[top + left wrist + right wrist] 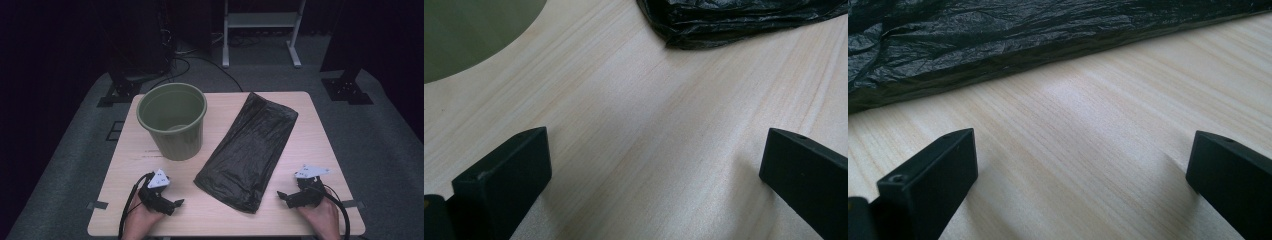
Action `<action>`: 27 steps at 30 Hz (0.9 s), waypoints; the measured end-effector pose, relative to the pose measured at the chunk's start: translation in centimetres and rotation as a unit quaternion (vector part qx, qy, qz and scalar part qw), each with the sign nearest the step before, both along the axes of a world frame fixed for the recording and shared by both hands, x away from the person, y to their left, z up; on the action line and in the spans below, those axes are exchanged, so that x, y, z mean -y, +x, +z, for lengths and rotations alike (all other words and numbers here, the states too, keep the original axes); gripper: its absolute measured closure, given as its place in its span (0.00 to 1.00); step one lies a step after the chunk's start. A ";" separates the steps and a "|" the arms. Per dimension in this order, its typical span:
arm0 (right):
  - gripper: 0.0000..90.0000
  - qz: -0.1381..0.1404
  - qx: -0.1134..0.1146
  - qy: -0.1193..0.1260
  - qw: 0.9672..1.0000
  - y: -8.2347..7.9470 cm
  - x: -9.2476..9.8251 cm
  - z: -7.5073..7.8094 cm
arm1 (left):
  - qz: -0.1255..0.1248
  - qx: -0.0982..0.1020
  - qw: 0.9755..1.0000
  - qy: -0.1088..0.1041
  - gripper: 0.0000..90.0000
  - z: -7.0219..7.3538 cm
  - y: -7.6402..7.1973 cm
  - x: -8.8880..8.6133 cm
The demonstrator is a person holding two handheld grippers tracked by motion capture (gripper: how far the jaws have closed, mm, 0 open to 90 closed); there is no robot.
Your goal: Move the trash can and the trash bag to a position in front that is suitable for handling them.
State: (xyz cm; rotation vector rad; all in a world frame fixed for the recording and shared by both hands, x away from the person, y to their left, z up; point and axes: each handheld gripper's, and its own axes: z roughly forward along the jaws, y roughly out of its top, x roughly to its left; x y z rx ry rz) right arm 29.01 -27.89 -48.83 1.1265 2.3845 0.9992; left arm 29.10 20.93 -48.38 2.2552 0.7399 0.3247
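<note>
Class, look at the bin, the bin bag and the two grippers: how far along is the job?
Nothing looks done yet: the green bin stands upright, unlined, and the black bin bag lies flat beside it on the table. In hand: nothing; the left gripper and right gripper rest open either side of the bag. Left, probably: lifting the bag, opening it and lining the bin.

On the wooden table [300,107] there is 1 green bin [172,120] and 1 black plastic bag [250,150]. The person holds 2 grippers: 1 left gripper [176,204] and 1 right gripper [283,196].
</note>
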 end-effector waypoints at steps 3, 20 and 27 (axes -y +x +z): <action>0.00 0.001 0.000 0.000 1.000 0.0 0.0 0.0 | 0.000 0.000 1.000 0.000 0.00 0.0 0.0 0.0; 0.05 0.052 -0.001 0.054 0.997 -0.5 -2.9 2.1 | 0.000 0.000 1.000 0.000 0.00 0.0 0.0 0.0; 0.14 0.076 -0.002 0.076 0.994 -0.6 -4.2 2.5 | 0.000 0.000 1.000 0.000 0.00 0.0 0.0 0.0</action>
